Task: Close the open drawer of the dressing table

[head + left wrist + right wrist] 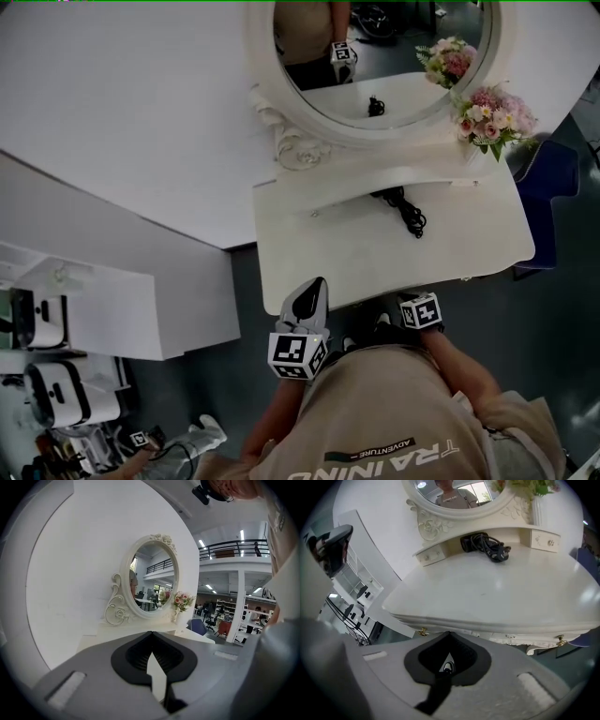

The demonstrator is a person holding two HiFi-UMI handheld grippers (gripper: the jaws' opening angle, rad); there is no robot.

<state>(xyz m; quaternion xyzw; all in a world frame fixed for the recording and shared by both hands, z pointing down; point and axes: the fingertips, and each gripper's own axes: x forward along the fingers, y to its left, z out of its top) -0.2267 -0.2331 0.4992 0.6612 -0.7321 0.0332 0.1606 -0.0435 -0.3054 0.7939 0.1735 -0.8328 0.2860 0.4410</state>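
White counter [375, 258] below oval mirror [375, 56]. Left claw [151, 633] pinched shut, empty, idle above the edge; right claw [448, 633] likewise shut, low facing drawer front [520, 640], seemingly near flush, likely for pushing.

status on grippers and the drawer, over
Left gripper shut, empty. Right gripper shut, empty, facing the drawer front below the tabletop. Drawer open or closed: cannot tell. Black cable lies up on top, out of the path.

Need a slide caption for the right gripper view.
Right gripper, jaws together and empty, facing the front edge of the white dressing table; black cable lies below the oval mirror.
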